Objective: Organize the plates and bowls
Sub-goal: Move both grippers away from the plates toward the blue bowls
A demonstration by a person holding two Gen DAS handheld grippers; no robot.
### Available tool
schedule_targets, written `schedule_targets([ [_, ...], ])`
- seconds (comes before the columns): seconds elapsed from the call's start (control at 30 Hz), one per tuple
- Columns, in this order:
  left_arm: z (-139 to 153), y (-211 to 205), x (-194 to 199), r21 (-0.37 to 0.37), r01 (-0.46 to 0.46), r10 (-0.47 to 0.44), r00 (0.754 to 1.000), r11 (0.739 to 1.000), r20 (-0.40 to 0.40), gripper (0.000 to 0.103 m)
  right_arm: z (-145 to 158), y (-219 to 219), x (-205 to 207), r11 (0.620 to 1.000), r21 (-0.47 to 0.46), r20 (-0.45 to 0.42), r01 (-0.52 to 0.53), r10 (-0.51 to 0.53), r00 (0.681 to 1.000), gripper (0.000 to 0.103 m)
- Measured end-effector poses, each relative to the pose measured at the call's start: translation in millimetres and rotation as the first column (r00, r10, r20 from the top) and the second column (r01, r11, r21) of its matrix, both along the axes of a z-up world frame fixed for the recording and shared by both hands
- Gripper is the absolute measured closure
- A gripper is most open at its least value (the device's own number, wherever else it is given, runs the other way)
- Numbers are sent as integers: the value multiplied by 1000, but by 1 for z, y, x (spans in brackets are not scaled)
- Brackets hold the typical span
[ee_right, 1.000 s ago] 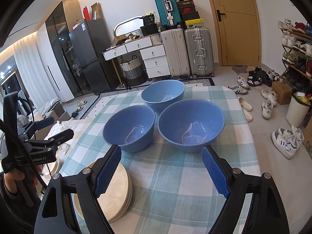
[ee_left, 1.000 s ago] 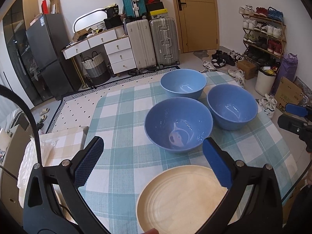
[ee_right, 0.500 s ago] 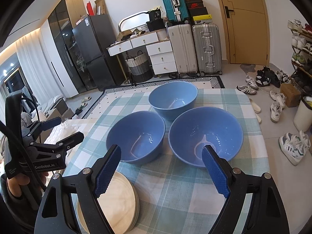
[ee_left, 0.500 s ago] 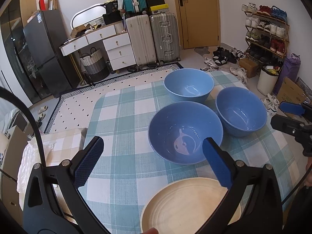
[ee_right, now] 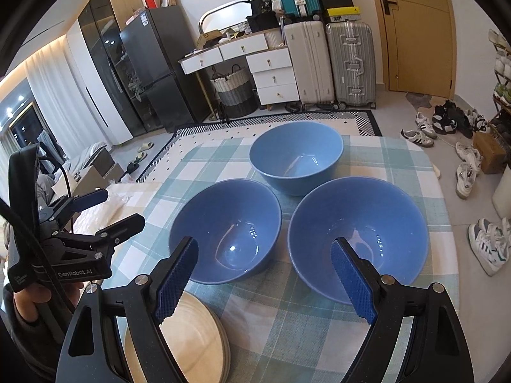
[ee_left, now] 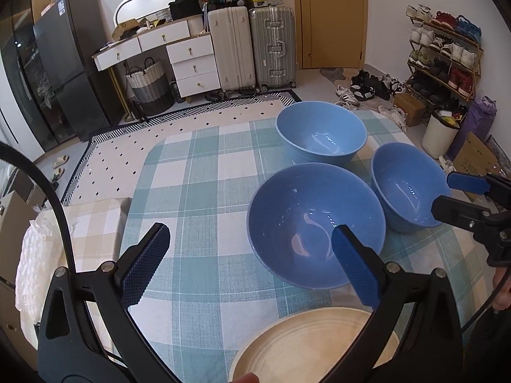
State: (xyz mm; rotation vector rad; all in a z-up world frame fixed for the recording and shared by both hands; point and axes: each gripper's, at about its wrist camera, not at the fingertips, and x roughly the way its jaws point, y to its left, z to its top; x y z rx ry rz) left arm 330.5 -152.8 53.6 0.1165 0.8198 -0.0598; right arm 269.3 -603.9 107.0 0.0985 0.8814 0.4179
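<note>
The stack of cream plates (ee_right: pixel 191 335) sits at the near edge of the desk (ee_left: pixel 204 172), partly cut off by the frame and partly covered by the black arms of the tongs, so how many plates it holds I cannot say. The person is mostly out of sight: only a hand (ee_right: pixel 28 303) gripping the left tool shows at the side.

The left tongs (ee_left: pixel 247 255) point slantwise down at the desk with their blue pads wide apart and nothing between them, hanging above the near left bowl (ee_left: pixel 316 223). The right tongs (ee_right: pixel 262 274) tilt down the same way, also spread wide and empty, poised over the gap between that bowl and the near right bowl (ee_right: pixel 357 242). A third blue bowl (ee_right: pixel 297 159) stands behind those two, close to both.

The desk wears a green and white checked cloth. Beyond it lie a dotted rug (ee_left: pixel 134 153), a white dresser (ee_right: pixel 255 63), suitcases (ee_right: pixel 332 63), a dark fridge (ee_right: pixel 153 63), a tan door (ee_right: pixel 415 28), and shoes (ee_right: pixel 447 124) scattered on the floor.
</note>
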Motion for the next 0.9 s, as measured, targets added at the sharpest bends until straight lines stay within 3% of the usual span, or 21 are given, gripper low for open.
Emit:
schedule_targets([
  [0.57, -44, 15, 37, -83, -38, 33, 997, 996, -63, 2, -24, 38, 43, 989, -105, 39, -103, 107, 993, 17],
  [0.9, -79, 21, 57, -98, -60, 47, 991, 993, -128, 2, -40, 47, 72, 977, -74, -1, -199, 200, 980, 17],
])
